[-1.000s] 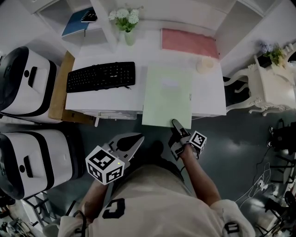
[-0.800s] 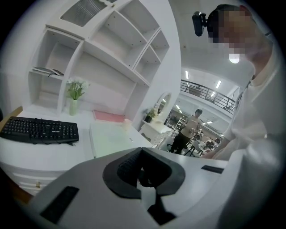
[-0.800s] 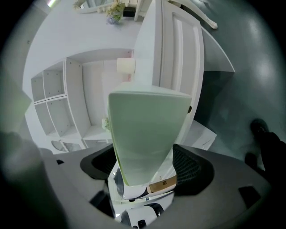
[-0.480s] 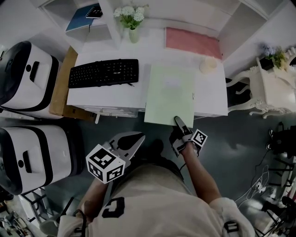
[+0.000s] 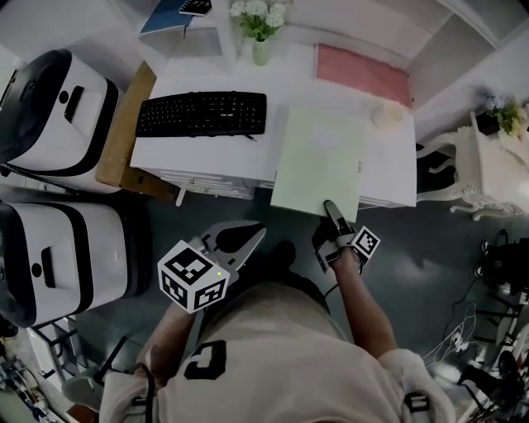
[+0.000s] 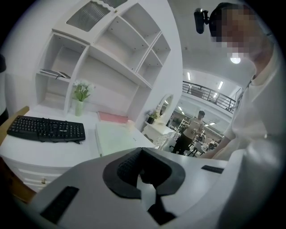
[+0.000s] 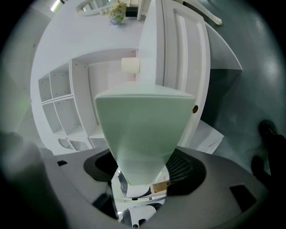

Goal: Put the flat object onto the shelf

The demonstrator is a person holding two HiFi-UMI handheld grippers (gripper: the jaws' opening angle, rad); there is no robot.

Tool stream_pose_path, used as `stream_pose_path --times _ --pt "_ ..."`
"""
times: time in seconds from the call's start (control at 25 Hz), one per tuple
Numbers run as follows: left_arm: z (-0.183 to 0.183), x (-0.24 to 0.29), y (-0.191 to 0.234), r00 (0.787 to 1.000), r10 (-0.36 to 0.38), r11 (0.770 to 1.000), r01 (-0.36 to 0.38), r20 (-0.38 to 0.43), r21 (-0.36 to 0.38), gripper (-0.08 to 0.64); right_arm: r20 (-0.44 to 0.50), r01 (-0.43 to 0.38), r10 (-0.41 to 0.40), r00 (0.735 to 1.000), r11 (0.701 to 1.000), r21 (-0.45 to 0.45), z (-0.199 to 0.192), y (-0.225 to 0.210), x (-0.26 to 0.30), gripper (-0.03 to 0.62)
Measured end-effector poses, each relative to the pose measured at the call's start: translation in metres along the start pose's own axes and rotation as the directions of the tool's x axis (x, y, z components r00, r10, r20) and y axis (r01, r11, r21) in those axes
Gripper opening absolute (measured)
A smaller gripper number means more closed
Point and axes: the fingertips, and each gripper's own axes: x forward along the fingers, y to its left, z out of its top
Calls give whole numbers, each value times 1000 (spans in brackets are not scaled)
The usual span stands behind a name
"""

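Note:
A pale green flat folder (image 5: pixel 318 161) lies on the white desk (image 5: pixel 207 157), and its near edge overhangs the desk's front. My right gripper (image 5: pixel 329 231) is at that near edge, one jaw above the folder and one below. In the right gripper view the folder (image 7: pixel 138 129) runs deep between the jaws of the right gripper (image 7: pixel 143 174). They are closing and the pads stand clear of it. My left gripper (image 5: pixel 240 242) hangs open and empty in front of the desk. The white shelf unit (image 6: pixel 111 49) rises behind the desk.
On the desk are a black keyboard (image 5: pixel 202 113), a vase of white flowers (image 5: pixel 260 25), a pink mat (image 5: pixel 362 73) and a small cream round object (image 5: pixel 387 114). A blue book (image 5: pixel 169 12) lies in a left shelf bay. White-and-black machines (image 5: pixel 50 107) stand left, a white ornate stand (image 5: pixel 496 165) right.
The head view has shifted, so the desk sits further right and lower in the picture. The right gripper stays at the folder's near edge. The left gripper has barely moved.

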Motion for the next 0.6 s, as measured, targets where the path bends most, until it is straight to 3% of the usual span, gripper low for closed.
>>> stream_pose_path --times 0.6 --pt "-10 -17 5 1000 -4 1000 4 22 6 14 -23 -2 2 1000 1000 6 -15 -2 -6 313"
